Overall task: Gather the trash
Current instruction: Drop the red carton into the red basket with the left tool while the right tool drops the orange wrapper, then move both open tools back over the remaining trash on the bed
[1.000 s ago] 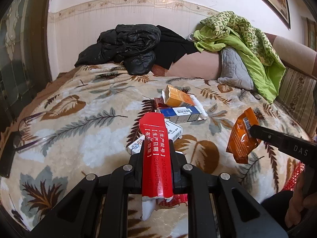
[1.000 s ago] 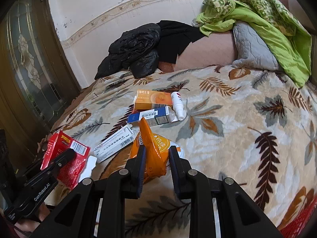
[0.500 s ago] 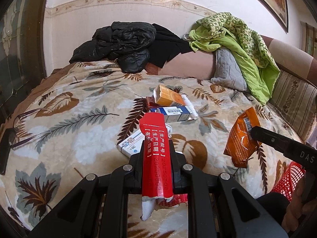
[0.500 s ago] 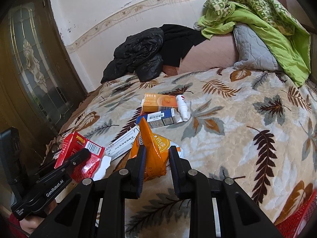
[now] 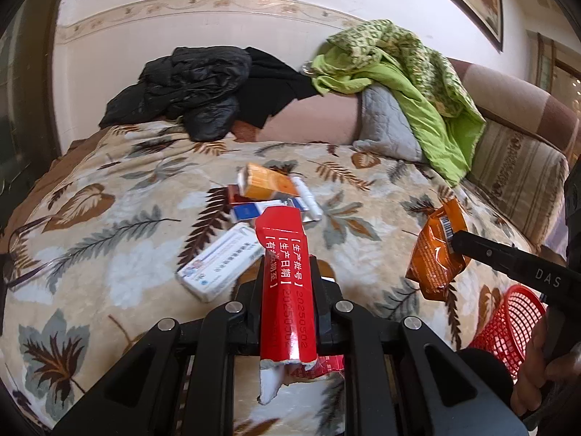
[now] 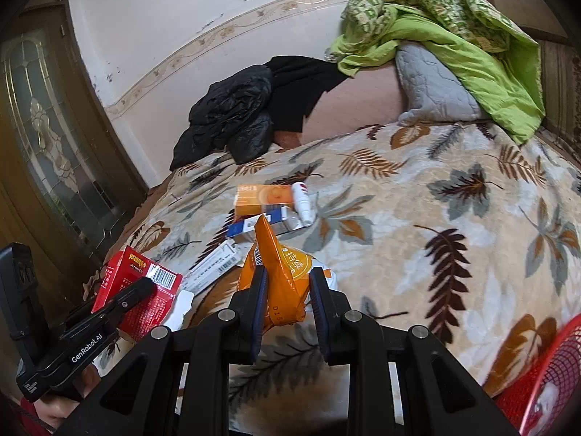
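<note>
My left gripper [image 5: 288,276] is shut on a flattened red carton [image 5: 285,283] with white print, held above the bed. The carton [image 6: 139,296] also shows low on the left in the right wrist view, clamped by the left gripper [image 6: 143,287]. My right gripper [image 6: 287,283] is shut on a crumpled orange packet [image 6: 277,276]; from the left wrist that packet [image 5: 435,254] hangs at the right from the right gripper [image 5: 459,241]. A red mesh basket [image 5: 508,327] stands low at the right, beside the bed. Its rim [image 6: 555,374] fills the right wrist view's bottom right corner.
On the leaf-patterned blanket [image 5: 109,239] lie an orange box [image 5: 267,181], a blue and white box [image 5: 254,210], a white tube [image 5: 308,198] and a white box [image 5: 221,261]. Black jackets [image 5: 196,91], a grey pillow [image 5: 385,123] and a green quilt [image 5: 417,83] sit at the bed's head.
Both grippers have drawn back and risen a little with their loads, so the litter on the bed looks farther off. The red basket has come into view at the lower right.
</note>
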Tool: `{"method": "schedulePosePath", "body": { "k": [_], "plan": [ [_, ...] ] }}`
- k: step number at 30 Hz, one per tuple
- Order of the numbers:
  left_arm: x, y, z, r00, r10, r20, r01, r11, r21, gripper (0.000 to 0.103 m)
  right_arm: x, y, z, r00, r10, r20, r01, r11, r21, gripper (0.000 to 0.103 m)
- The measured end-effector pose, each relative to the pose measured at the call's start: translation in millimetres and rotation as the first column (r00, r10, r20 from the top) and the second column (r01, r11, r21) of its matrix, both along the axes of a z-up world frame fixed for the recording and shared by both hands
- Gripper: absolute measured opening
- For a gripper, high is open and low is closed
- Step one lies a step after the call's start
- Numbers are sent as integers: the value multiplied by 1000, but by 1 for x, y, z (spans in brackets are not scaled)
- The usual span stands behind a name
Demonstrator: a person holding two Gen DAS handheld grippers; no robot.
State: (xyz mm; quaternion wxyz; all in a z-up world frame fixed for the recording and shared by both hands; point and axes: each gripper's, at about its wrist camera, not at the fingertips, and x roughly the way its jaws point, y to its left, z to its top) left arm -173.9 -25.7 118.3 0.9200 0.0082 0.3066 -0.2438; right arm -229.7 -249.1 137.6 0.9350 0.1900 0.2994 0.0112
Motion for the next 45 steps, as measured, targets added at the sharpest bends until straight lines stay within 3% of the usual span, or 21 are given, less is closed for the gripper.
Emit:
{"method": "schedulePosePath", "body": {
  "k": [8, 14, 21, 26, 27, 29, 30, 31, 36, 41, 45],
  "plan": [
    [-17, -56, 9, 986, -168, 3, 167, 986, 19, 16, -53, -58, 0, 989, -145, -12, 145, 989, 15, 25],
    [-41, -125, 13, 933, -358, -37, 359, 933, 5, 16, -124, -129, -6, 935, -349, -56, 351, 936, 22, 25],
    [-80, -212, 22, 813, -573, -105, 574, 818, -24, 16, -202, -197, -7, 835, -543, -88, 544, 839, -12, 25],
    [-112, -277, 17, 712, -682, -170, 685, 727, -49, 17, -229, -218, -9, 786, -609, -104, 612, 791, -11, 26],
    [-117, -283, 16, 702, -690, -173, 694, 718, -48, 17, -232, -219, -10, 780, -617, -109, 619, 785, -12, 28],
    [-125, -304, 9, 668, -716, -205, 722, 689, -54, 25, -238, -224, -12, 770, -626, -121, 630, 777, -9, 30],
    [-128, -311, 6, 658, -719, -224, 727, 684, -60, 42, -241, -226, -14, 769, -627, -128, 632, 775, -4, 37],
    [-128, -313, 4, 656, -718, -233, 725, 685, -67, 55, -242, -227, -13, 764, -632, -128, 637, 771, -3, 40],
    [-121, -301, 1, 675, -700, -234, 704, 706, -79, 56, -244, -228, -10, 767, -632, -112, 635, 772, -10, 45],
    [-94, -269, 3, 739, -635, -226, 633, 769, -91, 59, -213, -214, -11, 810, -576, -109, 581, 814, 11, 51],
    [-61, -226, 2, 799, -549, -245, 541, 834, -105, 60, -168, -187, -11, 876, -471, -102, 475, 880, 13, 51]
  ]
}}
